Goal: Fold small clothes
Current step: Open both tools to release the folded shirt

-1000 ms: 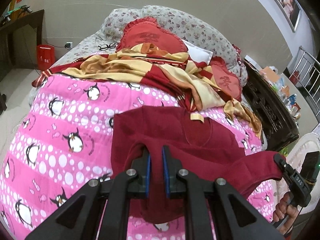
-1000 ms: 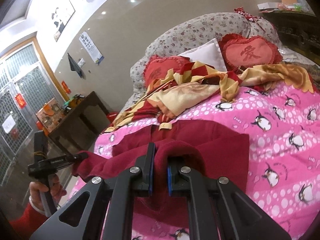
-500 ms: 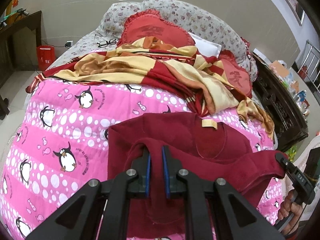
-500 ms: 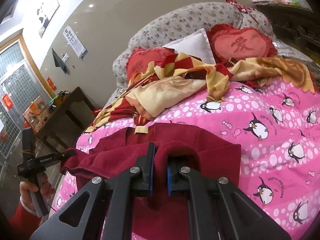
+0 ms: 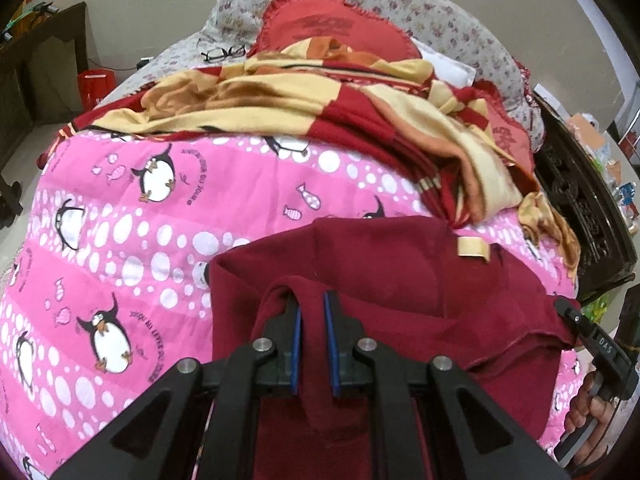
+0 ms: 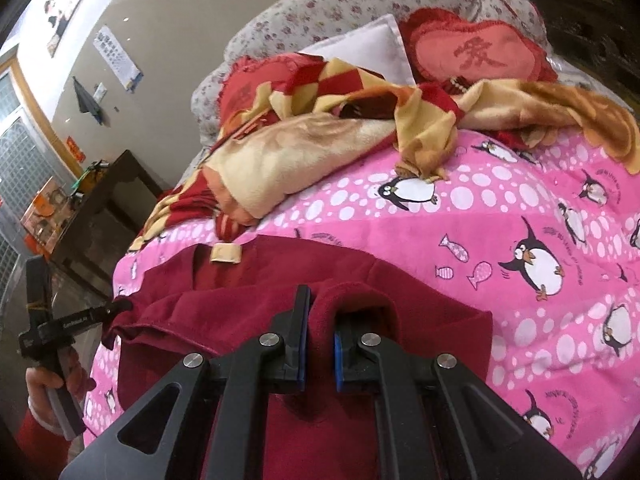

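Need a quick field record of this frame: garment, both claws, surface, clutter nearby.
garment: dark red fleece top, partly folded, far part lying on the bed, near edge lifted
label: small beige tag at its far edge
left claw: shut on a bunch of the top's near edge
right claw: shut on another bunch of the same edge
surface: pink penguin-print quilt
clutter: crumpled red-and-yellow checked blanket just beyond the top; red heart-shaped cushion; black-framed glasses near the pillows

Dark red garment on pink penguin-print quilt; red-and-yellow checked blanket behind
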`<control>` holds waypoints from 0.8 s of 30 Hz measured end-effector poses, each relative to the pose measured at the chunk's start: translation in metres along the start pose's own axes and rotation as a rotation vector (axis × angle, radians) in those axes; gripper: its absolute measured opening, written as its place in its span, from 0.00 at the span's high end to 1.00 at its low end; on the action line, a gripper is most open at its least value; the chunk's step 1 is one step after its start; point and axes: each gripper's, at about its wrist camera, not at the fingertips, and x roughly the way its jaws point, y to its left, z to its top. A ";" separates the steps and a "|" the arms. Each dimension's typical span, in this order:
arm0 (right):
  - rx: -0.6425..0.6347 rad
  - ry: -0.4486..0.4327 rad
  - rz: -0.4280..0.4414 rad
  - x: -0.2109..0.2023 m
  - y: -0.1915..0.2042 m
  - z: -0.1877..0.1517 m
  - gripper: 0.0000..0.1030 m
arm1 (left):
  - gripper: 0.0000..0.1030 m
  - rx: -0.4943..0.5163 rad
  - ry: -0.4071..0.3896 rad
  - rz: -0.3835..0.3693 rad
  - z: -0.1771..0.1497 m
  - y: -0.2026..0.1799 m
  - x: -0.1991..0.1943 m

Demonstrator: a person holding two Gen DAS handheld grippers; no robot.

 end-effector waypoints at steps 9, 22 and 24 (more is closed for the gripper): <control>0.275 0.009 0.179 0.001 -0.044 0.013 0.73 | 0.69 -0.089 0.029 -0.130 0.012 0.017 0.006; 0.073 -0.115 0.077 -0.066 -0.015 0.003 0.71 | 0.31 -0.038 -0.109 -0.111 -0.012 0.025 -0.061; 0.091 -0.114 0.070 -0.066 -0.014 0.010 0.71 | 0.31 -0.017 -0.102 -0.114 -0.020 0.018 -0.060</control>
